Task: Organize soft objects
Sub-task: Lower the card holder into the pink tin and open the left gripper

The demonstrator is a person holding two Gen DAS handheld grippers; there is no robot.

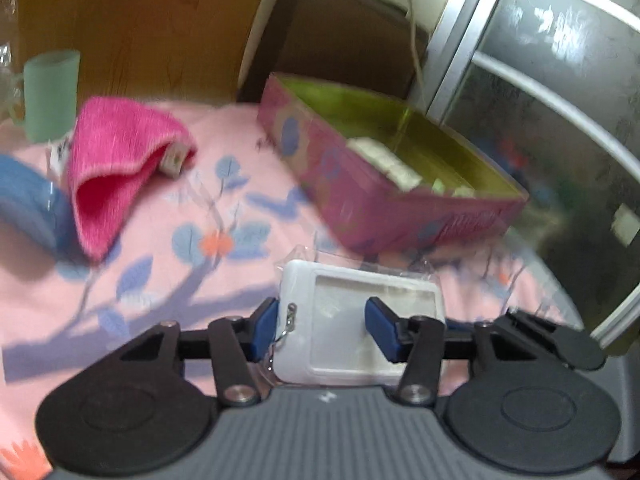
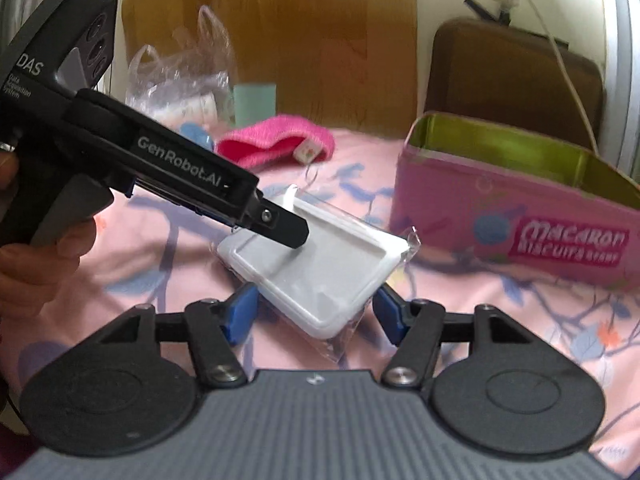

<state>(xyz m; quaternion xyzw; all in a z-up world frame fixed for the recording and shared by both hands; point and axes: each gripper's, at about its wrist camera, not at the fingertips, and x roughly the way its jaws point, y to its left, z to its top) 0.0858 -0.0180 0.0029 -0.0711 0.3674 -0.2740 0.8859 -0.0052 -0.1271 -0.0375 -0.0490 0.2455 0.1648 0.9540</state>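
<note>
A white soft card holder in a clear plastic sleeve (image 1: 356, 320) lies on the pink floral cloth (image 1: 168, 264). My left gripper (image 1: 324, 330) is open with its blue pads either side of the holder's near end. In the right wrist view the holder (image 2: 320, 268) lies between the open right gripper (image 2: 316, 316) pads, and the left gripper (image 2: 280, 228) reaches over it from the left. A pink knitted headband (image 1: 116, 164) lies to the left, also seen at the back in the right wrist view (image 2: 276, 144). A pink biscuit tin (image 1: 384, 184) stands open at right (image 2: 512, 216).
A pale green cup (image 1: 50, 94) stands at the back left, with a blue object (image 1: 28, 200) beside the headband. A crumpled clear plastic bag (image 2: 180, 76) sits behind. A brown chair back (image 1: 336, 36) and a wooden panel stand behind the table; a glass door frame is at right.
</note>
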